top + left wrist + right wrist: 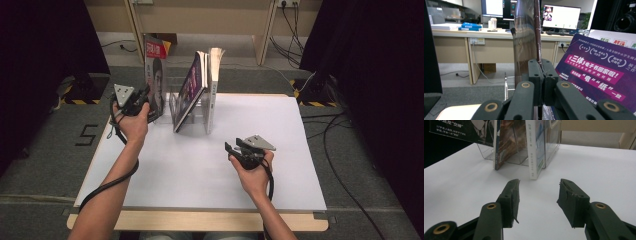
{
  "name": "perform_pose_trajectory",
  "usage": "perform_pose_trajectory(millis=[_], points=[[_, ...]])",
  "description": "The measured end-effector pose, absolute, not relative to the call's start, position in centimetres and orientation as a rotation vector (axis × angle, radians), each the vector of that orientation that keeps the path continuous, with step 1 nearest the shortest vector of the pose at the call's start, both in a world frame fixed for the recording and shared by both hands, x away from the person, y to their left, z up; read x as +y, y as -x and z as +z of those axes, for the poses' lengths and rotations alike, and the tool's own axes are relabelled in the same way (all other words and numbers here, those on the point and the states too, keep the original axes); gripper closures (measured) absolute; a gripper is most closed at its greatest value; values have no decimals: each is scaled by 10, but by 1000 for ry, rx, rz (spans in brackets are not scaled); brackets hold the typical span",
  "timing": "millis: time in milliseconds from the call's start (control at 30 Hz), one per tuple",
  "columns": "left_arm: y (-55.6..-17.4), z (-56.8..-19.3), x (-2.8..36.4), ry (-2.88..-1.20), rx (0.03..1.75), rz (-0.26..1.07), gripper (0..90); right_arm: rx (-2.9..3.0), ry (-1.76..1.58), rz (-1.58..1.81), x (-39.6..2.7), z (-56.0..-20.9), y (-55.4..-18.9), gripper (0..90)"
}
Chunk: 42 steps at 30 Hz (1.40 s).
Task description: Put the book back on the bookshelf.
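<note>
The left gripper (pixel 141 100) is clamped shut on the edge of a magazine (pixel 156 75), holding it upright at the left end of the clear rack (pixel 196 112) near the table's (pixel 280 165) far edge. In the left gripper view the jaws pinch a thin glossy edge that runs straight up from them, so the magazine's long axis stands vertical, cover facing sideways. The rack's slots lie just to the right of it, where a purple book (pixel 192 87) leans and a white book (pixel 214 85) stands. The right gripper (pixel 239 148) rests low over the bare table nearer the person, jaws apart and holding nothing, pointing towards the rack. The left hand is clearly nearer; slotting the magazine in looks like a short sideways move to the right.
</note>
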<state>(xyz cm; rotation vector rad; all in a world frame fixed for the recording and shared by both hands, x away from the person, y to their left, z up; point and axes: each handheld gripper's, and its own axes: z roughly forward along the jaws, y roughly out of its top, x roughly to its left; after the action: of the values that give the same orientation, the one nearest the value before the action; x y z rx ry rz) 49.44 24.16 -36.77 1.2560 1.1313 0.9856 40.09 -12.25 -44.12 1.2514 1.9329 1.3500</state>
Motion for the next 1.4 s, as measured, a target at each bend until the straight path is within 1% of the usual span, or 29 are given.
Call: perform_pose_trajectory(millis=[167, 333, 600, 800, 933, 1033, 1133, 1267, 1400], points=[[-492, -373, 242, -1257, 1132, 1007, 873, 1943, -1259, 1339, -123, -445, -401, 513], [-484, -382, 246, -1270, 1160, 1000, 871, 1947, -1265, 1341, -123, -445, -400, 512], [-478, -403, 246, -1296, 1247, 941, 865, 1950, -1273, 1351, -123, -444, -399, 507], [-477, -408, 246, -1323, 1279, 895, 858, 1952, -1277, 1353, -122, -445, -400, 505], [-481, -409, 248, -1336, 1293, 864, 816, 1954, -1273, 1356, -122, -444, -400, 504], [-490, -408, 250, -1351, 1326, 820, 741, 1957, -1278, 1356, -122, -445, -400, 502], [-494, -407, 256, -1315, 1362, 808, 759, 1965, -1283, 1355, -122, -446, -400, 500], [-496, -402, 260, -1311, 1328, 809, 799, 1970, -1288, 1353, -122, -446, -401, 498], [-499, -395, 262, -1281, 1329, 796, 819, 1970, -1291, 1351, -122, -445, -401, 497]])
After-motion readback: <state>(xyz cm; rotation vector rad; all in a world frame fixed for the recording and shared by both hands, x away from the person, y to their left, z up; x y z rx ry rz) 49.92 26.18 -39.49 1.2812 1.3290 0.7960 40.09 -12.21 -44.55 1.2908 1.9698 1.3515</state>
